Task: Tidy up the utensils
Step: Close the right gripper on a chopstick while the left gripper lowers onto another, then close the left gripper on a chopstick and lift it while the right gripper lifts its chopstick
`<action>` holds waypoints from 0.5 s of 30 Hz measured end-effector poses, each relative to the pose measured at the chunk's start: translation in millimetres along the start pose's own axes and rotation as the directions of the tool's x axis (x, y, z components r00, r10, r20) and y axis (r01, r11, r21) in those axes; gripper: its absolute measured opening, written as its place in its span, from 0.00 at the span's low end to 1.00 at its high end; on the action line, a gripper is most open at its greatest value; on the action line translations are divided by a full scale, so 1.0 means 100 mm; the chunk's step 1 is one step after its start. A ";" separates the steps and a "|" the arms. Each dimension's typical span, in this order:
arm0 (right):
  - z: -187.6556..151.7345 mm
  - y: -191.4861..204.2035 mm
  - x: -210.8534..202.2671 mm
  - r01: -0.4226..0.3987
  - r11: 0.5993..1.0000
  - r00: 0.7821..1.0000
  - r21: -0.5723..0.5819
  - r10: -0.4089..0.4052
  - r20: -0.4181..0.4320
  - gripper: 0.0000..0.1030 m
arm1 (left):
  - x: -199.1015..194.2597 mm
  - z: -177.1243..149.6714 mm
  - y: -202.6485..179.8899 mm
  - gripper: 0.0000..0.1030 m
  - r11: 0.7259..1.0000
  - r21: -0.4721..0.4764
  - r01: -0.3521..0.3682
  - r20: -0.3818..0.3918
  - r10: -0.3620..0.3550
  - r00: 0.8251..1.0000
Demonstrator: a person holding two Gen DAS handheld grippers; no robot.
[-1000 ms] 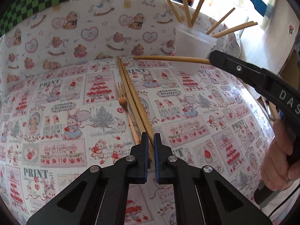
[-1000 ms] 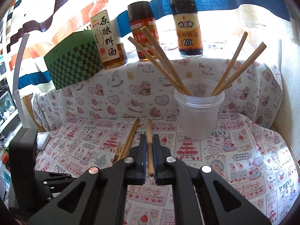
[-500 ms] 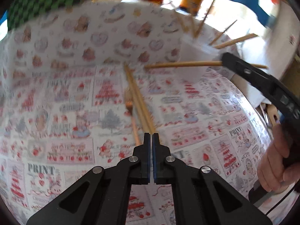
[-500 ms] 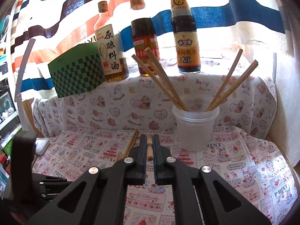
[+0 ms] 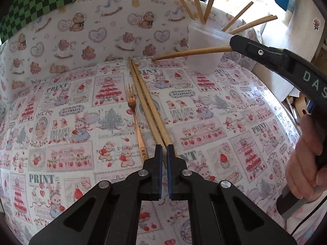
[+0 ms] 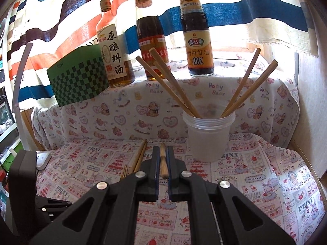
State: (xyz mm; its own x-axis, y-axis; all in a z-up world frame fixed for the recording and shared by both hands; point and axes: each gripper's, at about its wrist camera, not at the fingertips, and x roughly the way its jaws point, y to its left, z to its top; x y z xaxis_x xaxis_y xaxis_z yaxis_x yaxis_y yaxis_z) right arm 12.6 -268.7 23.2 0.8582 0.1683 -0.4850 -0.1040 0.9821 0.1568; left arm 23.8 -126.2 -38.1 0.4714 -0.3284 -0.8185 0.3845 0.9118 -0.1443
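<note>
From the left wrist view, the left gripper (image 5: 164, 149) hangs low over the printed tablecloth (image 5: 61, 122), its jaws just parting with a narrow gap between the blue pads and nothing pressed between them. A pair of chopsticks (image 5: 146, 102) lies on the cloth running from the far middle toward the gripper, their near ends passing right beneath the fingertips. A copper-coloured fork (image 5: 136, 120) lies just left of the pair, tines pointing far. At the far right stands a clear plastic cup (image 5: 204, 47) with several chopsticks leaning in it. The right gripper (image 5: 233, 42) reaches in from the right, clenched on a single chopstick (image 5: 190, 52) that sticks out leftward in front of the cup; a hand (image 5: 306, 159) grips its handle.

From the right wrist view, the right gripper (image 6: 162, 153) holds that chopstick (image 6: 163, 163) between its pads. The cup (image 6: 208, 138) stands just beyond and to the right. The pair (image 6: 141, 155) lies to the left, beside the fork (image 6: 124, 171). Three sauce bottles (image 6: 152, 45) stand on the far ledge.
</note>
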 end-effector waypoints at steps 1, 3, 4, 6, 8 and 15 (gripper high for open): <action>0.00 0.00 0.00 0.000 1.000 1.000 -0.003 0.000 -0.001 0.05 | 0.01 0.00 0.01 0.12 1.000 -0.007 0.006 -0.010 -0.006 1.000; -0.01 0.01 0.01 0.006 1.000 1.000 -0.009 -0.006 -0.002 0.05 | 0.02 -0.01 0.02 0.18 0.999 -0.031 0.011 -0.012 -0.011 1.000; -0.01 0.02 0.01 0.008 1.000 1.000 -0.009 -0.008 -0.002 0.05 | 0.02 -0.01 0.03 0.18 0.999 -0.035 0.004 -0.011 -0.005 1.000; -0.01 0.02 0.01 0.010 1.000 1.000 -0.010 -0.010 0.000 0.05 | 0.00 -0.02 0.01 0.23 0.997 -0.022 -0.068 -0.002 0.068 0.998; -0.01 0.01 0.01 0.015 1.000 1.000 -0.010 -0.015 -0.001 0.05 | 0.00 -0.02 -0.01 0.23 0.996 -0.014 -0.087 -0.005 0.087 0.996; -0.02 -0.02 0.06 0.034 0.999 0.999 0.008 -0.033 -0.011 0.05 | 0.03 -0.05 -0.07 0.18 0.996 -0.002 -0.089 -0.018 0.089 0.996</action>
State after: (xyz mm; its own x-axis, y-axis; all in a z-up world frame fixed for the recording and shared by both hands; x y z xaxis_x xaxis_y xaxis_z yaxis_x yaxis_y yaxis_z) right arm 16.6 -269.1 18.1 0.8556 0.1362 -0.4993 -0.0712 0.9865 0.1472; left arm 18.3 -132.5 -42.0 0.4894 -0.2413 -0.8380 0.3393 0.9379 -0.0719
